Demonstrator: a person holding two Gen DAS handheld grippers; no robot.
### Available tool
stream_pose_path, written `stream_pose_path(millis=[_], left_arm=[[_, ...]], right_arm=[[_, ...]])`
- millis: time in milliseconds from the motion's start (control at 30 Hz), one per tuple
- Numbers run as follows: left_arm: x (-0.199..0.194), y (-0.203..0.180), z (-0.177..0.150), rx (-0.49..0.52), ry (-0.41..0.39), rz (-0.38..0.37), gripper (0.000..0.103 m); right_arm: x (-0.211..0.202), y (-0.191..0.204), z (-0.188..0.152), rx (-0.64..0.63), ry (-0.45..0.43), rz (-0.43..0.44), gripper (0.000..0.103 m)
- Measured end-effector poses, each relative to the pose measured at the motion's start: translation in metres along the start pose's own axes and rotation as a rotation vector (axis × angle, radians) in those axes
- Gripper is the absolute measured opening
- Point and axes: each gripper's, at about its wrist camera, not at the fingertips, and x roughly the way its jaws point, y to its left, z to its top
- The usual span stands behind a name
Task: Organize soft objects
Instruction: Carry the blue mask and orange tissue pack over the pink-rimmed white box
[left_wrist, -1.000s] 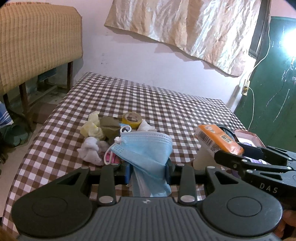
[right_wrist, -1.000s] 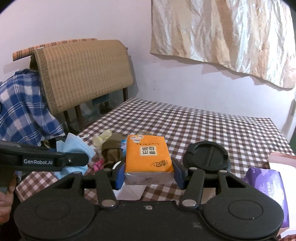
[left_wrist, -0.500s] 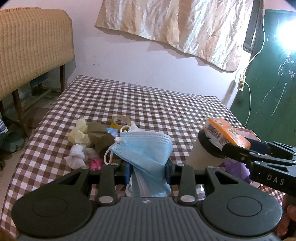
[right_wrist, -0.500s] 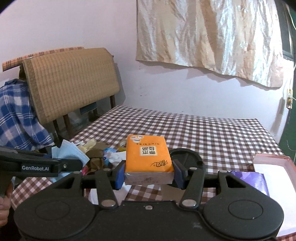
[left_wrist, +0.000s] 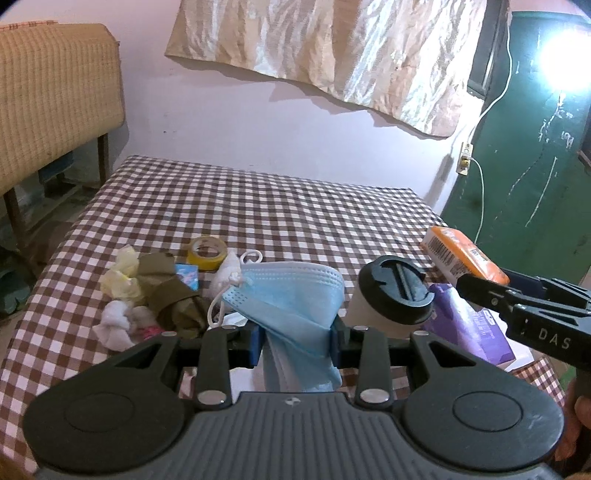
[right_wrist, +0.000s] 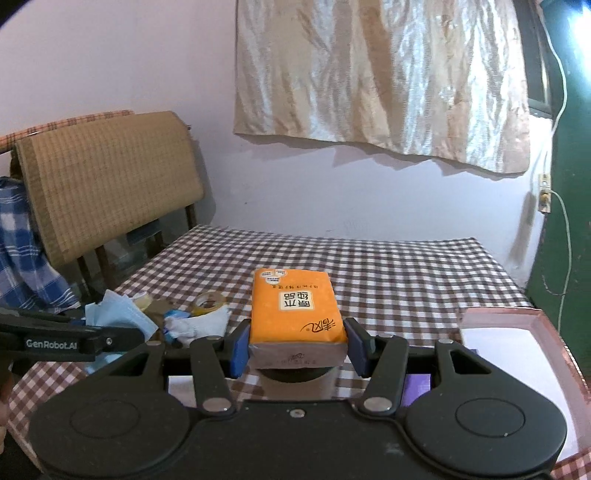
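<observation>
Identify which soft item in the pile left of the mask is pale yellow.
The crumpled pale yellow cloth at the pile's far-left edge; the olive-brown fabric beside it is dark, and the white balled sock lies nearer the camera.

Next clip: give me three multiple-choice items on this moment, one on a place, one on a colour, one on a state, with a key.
1. Where is the roll of yellow tape?
A. on the checked tablecloth
B. in the pink-rimmed box
C. on the cup lid

2. What colour is the tissue pack in the right claw?
A. purple
B. orange
C. green

3. What is the left claw doing?
A. standing open over nothing
B. gripping a sock
C. gripping a blue face mask

Key: 1 A, it lies on the cloth beside the pile of soft things; 2 B, its top face is orange; 3 C, the mask hangs pinched between its pads.
</observation>
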Motion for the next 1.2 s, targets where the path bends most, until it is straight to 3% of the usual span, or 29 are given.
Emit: stream_pose_path(millis=[600,900,1200], left_arm=[[0.028,-0.048,0.009,0.061,0.025,-0.11,0.035],[0.047,-0.088,0.011,0.111,0.046,-0.192,0.036],[0.069,-0.134,0.01,0.162,0.069,-0.271,0.036]], right_arm=[[-0.016,-0.065,-0.008,0.087,-0.016,-0.143,0.064],[-0.028,-0.119,-0.02,0.157,-0.013,-0.269,0.064],[-0.028,-0.166,-0.038,0.194,0.028,-0.343,0.064]])
